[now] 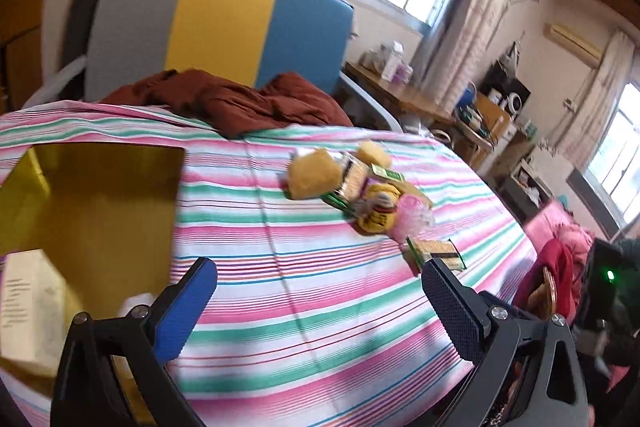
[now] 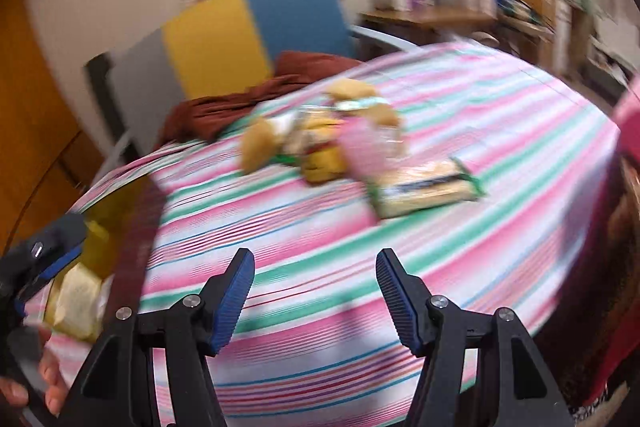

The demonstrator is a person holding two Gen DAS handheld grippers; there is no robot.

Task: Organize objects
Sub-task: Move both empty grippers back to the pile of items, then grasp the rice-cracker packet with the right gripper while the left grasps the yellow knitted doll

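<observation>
In the left wrist view, the left gripper (image 1: 318,285) has its jaws wide apart and empty, hovering above the striped cloth (image 1: 280,227). A gold box (image 1: 100,207) sits open to its left, a cream carton (image 1: 28,307) inside. Ahead and to its right lies the pile: a plush toy (image 1: 316,173), a pink bundle (image 1: 412,217) and a biscuit packet (image 1: 438,251) just beyond its right finger.

In the right wrist view, blurred by motion, the right gripper (image 2: 314,281) is also spread and empty. The biscuit packet (image 2: 424,185) lies ahead, slightly right, nearest of the pile. It looks the sensible first pick: approach squarely across its narrow width, close gently, then carry it left toward the gold box (image 2: 96,231).
</observation>
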